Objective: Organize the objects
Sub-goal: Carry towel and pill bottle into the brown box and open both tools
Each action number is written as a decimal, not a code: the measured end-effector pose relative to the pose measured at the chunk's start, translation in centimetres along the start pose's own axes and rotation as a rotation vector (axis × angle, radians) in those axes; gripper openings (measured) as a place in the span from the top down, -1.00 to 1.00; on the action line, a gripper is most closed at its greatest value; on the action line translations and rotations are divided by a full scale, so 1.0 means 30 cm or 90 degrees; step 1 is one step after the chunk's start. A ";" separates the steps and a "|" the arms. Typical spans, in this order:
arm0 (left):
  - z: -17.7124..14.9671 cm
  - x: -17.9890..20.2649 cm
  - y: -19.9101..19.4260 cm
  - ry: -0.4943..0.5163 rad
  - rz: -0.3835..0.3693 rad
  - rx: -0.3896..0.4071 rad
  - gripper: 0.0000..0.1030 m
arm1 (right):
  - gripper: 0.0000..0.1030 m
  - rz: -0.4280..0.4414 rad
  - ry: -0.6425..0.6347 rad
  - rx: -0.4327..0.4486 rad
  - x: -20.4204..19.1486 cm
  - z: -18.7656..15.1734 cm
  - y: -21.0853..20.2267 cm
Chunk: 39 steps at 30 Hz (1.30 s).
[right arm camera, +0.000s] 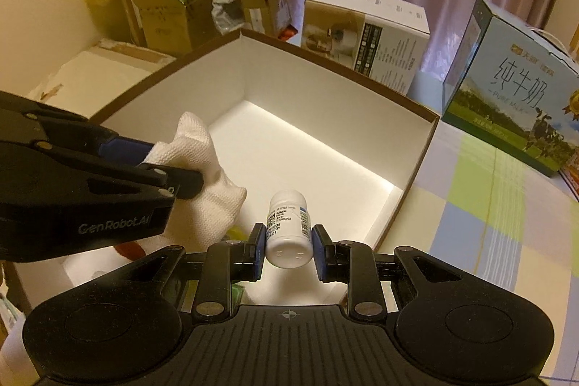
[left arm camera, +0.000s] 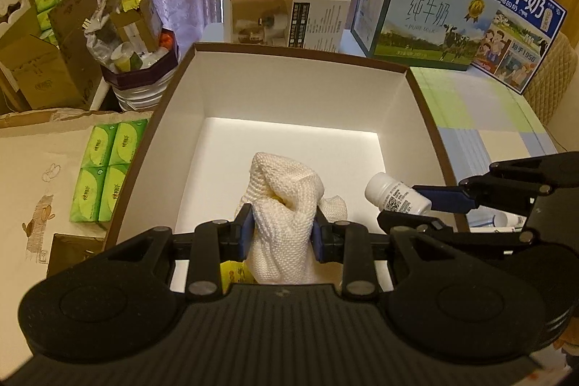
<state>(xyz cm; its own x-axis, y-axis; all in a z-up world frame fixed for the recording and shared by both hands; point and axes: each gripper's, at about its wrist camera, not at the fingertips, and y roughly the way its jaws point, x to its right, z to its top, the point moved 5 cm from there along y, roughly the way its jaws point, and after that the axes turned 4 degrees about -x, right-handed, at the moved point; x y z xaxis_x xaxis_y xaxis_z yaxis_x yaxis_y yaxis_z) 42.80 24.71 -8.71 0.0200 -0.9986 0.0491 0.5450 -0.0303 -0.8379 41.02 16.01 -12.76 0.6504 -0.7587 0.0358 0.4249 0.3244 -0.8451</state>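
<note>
White cloth (left arm camera: 286,205) clamped in left tool (left arm camera: 282,234) over box (left arm camera: 289,53) (angled down); right tool (right arm camera: 288,248) pinches bottle (right arm camera: 289,230).

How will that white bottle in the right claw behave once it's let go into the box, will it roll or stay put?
The white bottle is a smooth cylinder held on its side in the right claw, so it will probably roll if released like that. The box floor looks flat and bare there, offering little to stop it. It seems small and rigid, likely light.
</note>
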 end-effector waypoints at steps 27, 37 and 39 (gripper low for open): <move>0.071 -0.048 0.105 0.000 -0.010 -0.012 -0.09 | 0.50 -0.021 0.012 -0.008 0.025 0.046 0.054; 0.043 -0.077 0.068 -0.006 0.007 -0.006 -0.37 | 0.02 -0.020 0.006 0.018 0.015 0.040 0.019; 0.038 -0.084 0.055 -0.007 0.010 -0.003 -0.38 | 0.00 -0.019 0.007 0.022 0.012 0.037 0.008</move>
<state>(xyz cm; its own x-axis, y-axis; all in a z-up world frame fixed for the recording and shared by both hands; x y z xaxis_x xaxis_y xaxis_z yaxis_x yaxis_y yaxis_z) 44.61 27.23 -9.59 0.0382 -0.9984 0.0425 0.5404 -0.0151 -0.8412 42.06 16.43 -12.37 0.6306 -0.7742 0.0542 0.4657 0.3216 -0.8245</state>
